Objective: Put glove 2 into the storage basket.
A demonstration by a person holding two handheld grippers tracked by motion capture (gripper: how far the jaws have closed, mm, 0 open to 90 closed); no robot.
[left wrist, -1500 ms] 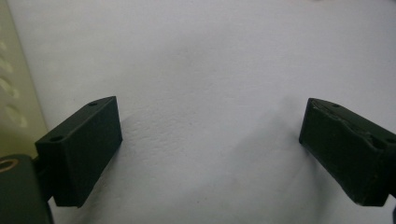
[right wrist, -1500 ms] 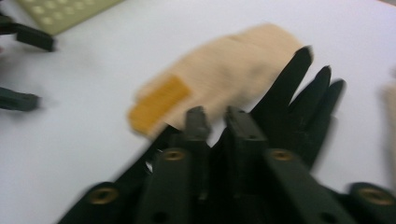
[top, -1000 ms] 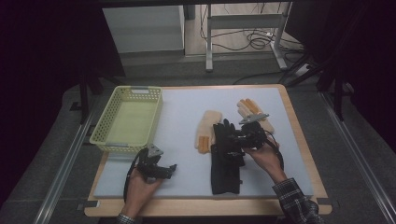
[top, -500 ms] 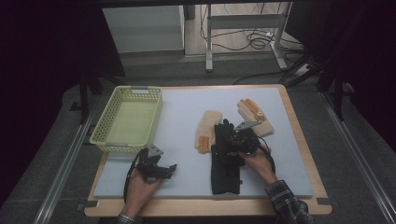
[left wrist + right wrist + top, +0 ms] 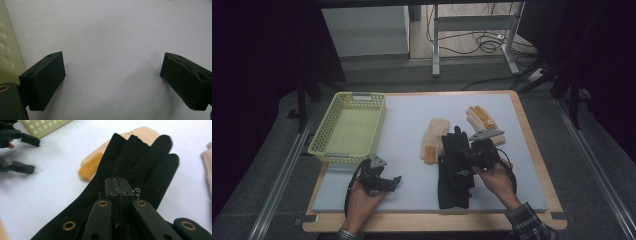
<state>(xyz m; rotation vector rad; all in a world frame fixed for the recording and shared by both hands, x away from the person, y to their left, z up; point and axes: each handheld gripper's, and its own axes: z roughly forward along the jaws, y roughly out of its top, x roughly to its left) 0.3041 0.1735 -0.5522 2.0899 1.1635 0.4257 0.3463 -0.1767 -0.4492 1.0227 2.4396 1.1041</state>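
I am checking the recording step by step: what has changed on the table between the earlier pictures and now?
The right gripper has closed its jaws on the black glove, and its hand has shifted slightly toward the table's near edge. The left gripper stays open and in place. The yellow basket and the two beige gloves lie unchanged.

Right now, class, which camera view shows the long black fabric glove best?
The right gripper view: the long black fabric glove lies close up, its fingers spread, overlapping a cream and orange glove. The high view shows its whole length, small and dark. The left gripper view looks at bare white mat.
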